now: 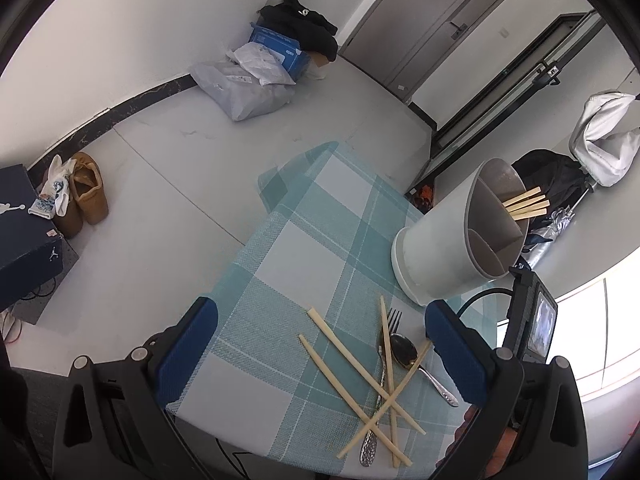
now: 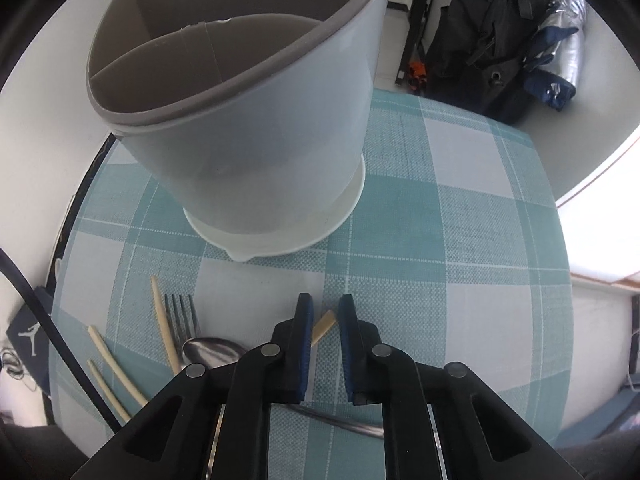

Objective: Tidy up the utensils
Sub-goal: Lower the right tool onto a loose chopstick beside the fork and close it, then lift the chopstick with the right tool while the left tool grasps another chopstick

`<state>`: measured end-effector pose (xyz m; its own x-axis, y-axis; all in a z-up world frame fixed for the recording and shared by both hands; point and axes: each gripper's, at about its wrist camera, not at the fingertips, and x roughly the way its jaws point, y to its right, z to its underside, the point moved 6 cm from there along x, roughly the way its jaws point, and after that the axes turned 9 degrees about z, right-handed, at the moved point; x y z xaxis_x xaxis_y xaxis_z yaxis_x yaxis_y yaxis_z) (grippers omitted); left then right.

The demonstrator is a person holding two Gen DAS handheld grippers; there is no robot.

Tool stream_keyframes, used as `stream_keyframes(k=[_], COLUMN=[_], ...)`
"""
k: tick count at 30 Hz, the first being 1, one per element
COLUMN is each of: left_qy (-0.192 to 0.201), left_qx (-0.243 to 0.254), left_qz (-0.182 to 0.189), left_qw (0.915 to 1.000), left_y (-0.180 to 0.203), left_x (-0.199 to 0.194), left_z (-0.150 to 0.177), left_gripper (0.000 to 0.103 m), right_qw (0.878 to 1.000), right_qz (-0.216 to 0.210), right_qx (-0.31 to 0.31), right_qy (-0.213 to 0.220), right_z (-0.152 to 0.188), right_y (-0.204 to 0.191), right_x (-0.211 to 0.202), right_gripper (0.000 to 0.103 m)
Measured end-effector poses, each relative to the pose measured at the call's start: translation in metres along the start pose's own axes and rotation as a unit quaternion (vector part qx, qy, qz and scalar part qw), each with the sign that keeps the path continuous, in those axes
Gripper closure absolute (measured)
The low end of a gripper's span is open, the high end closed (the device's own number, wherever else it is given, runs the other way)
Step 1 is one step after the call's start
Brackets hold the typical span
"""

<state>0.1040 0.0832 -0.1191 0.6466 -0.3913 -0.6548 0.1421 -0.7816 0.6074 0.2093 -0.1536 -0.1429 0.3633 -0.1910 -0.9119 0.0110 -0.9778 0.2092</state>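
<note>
A white, grey-rimmed utensil holder [image 1: 440, 248] with divided compartments stands on the teal checked tablecloth [image 1: 288, 264]; several chopsticks [image 1: 526, 202] lean in one compartment. In front of it lie loose chopsticks [image 1: 360, 368], a fork [image 1: 394, 318] and a spoon [image 1: 404, 352], crossing each other. My left gripper [image 1: 320, 306] hangs open and wide above this pile, holding nothing. In the right wrist view my right gripper [image 2: 325, 298] points steeply down, its jaws narrowed onto the tip of a chopstick [image 2: 325, 325] that runs slantwise between the pads. The fork [image 2: 182, 316], spoon [image 2: 212, 350] and holder [image 2: 256, 132] lie nearby.
The table's left edge drops to a grey floor with bags [image 1: 244, 84], brown shoes [image 1: 86, 196] and a dark box [image 1: 24, 232]. A black backpack [image 2: 488, 32] sits beyond the table's far edge. A black cable [image 2: 60, 344] crosses at the left.
</note>
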Motion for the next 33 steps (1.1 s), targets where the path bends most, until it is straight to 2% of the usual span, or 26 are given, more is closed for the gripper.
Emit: stream_keyframes(k=[5,7,12,20,24,28,30,33], left_qy=[0.002,0.002,0.003,0.000,-0.006,-0.010,-0.015,-0.029], left_qx=[-0.005,-0.004,0.001,0.013,0.015,0.015,0.007,-0.013], left_qz=[-0.004,-0.004,-0.006,-0.024,-0.035,-0.063,-0.080,-0.086], left_qw=[1.0000,1.0000,1.0000,0.9996,0.9992,0.9979,0.9966,0.9958], left_y=[-0.004,-0.004,-0.003,-0.006,-0.010,-0.020,-0.028,-0.036], left_x=[-0.001,-0.001,-0.001,0.003,0.006,0.008,0.009,0.012], left_z=[0.001,0.001,0.001,0.003,0.005,0.006,0.007,0.013], left_gripper=[0.001,0.001,0.001,0.001,0.001,0.001,0.001,0.001], right_qw=[1.000,1.000,0.999,0.993,0.985,0.978,0.975,0.968], right_qz=[-0.011,-0.017,-0.045,-0.106,-0.141,-0.169,-0.177,-0.192], right_qx=[0.019,0.013,0.001,0.050,0.075,0.084,0.085,0.081], right_qy=[0.007,0.009,0.013,0.031,0.059,0.090,0.106,0.138], right_z=[-0.006,-0.019,-0.016,-0.015,-0.024,-0.028,-0.026,-0.029], right_y=[-0.001,-0.001,0.006,0.048,0.078,0.099,0.095,0.099], right_x=[0.004,0.006,0.005,-0.007,-0.012,-0.028,-0.042,-0.057], right_gripper=[0.096,0.097,0.097,0.097,0.097,0.097,0.097,0.097])
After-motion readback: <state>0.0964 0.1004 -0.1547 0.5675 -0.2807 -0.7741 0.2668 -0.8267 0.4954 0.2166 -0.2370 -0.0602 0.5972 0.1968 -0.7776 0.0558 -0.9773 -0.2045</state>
